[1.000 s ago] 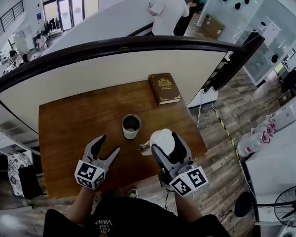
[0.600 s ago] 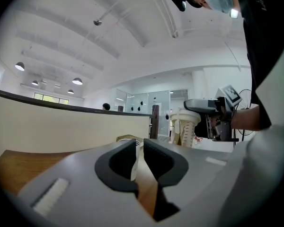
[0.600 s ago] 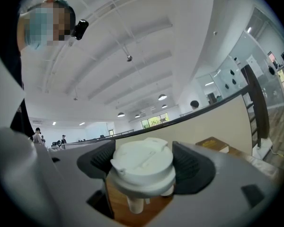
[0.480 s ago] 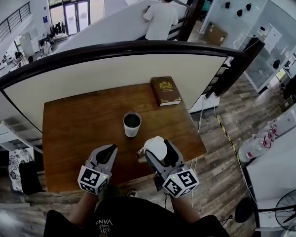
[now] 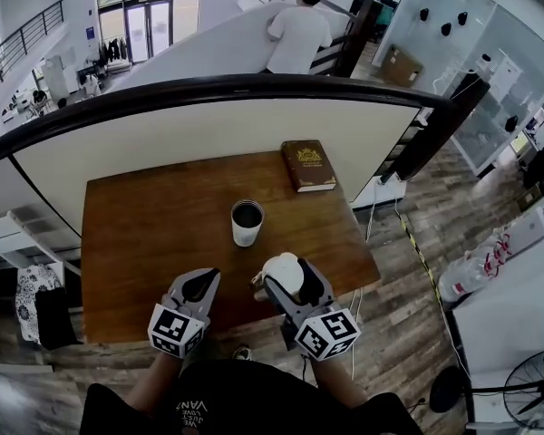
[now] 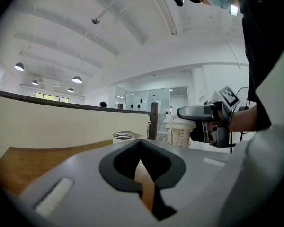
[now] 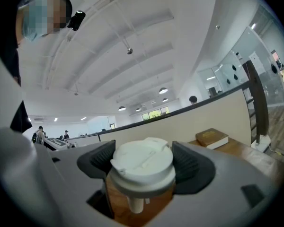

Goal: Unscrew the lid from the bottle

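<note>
Held the white lid (image 5: 282, 270) clamped between the right gripper's (image 7: 143, 161) jaws over the table's (image 5: 145, 229) near edge, off the open bottle (image 5: 247, 222) standing mid-table. Just brought the left gripper's (image 6: 141, 145) jaws together on nothing. Saw a brown book (image 5: 308, 165) at the far edge.

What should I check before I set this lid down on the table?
1. Right tool grips lid: ok, jaws press its sides.
2. Lid off bottle: ok, bottle stands open, apart from lid.
3. Left tool free: ok, jaws just closed, nothing between them.
4. Bare table near lid: ok.
5. Lid touching the table: cannot tell.
6. Book out of the way: ok, at far edge.
</note>
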Tool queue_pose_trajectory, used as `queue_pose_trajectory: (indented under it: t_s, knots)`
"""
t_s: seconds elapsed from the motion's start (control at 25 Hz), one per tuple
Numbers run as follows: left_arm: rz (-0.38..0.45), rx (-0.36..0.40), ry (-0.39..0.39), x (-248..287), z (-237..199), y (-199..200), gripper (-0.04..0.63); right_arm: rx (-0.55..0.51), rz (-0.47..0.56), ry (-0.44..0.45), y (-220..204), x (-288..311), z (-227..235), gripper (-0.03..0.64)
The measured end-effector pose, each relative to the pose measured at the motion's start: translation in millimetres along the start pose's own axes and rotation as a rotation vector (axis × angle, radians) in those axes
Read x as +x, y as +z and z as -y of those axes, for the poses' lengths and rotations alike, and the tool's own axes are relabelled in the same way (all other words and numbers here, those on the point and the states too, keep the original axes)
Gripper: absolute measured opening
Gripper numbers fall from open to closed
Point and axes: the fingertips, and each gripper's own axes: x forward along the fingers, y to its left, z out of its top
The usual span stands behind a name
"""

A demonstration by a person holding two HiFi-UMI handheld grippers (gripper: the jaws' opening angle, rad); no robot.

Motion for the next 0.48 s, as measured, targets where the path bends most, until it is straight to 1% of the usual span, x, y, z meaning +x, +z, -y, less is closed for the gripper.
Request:
queue_pose_trajectory:
  t_s: [0.32, 0.48]
  knots:
    - [-0.006, -0.006, 0.022, -2.8, -7.7, -1.5, 0.011, -0.003, -0.012, -0.001, -3.8, 5.9, -1.0, 0.345]
    - [-0.001, -0.014, 0.014, -4.0, -10.3, -0.9, 0.011, 0.005, -0.008, -0.005, -3.8, 9.6, -2.0, 0.345]
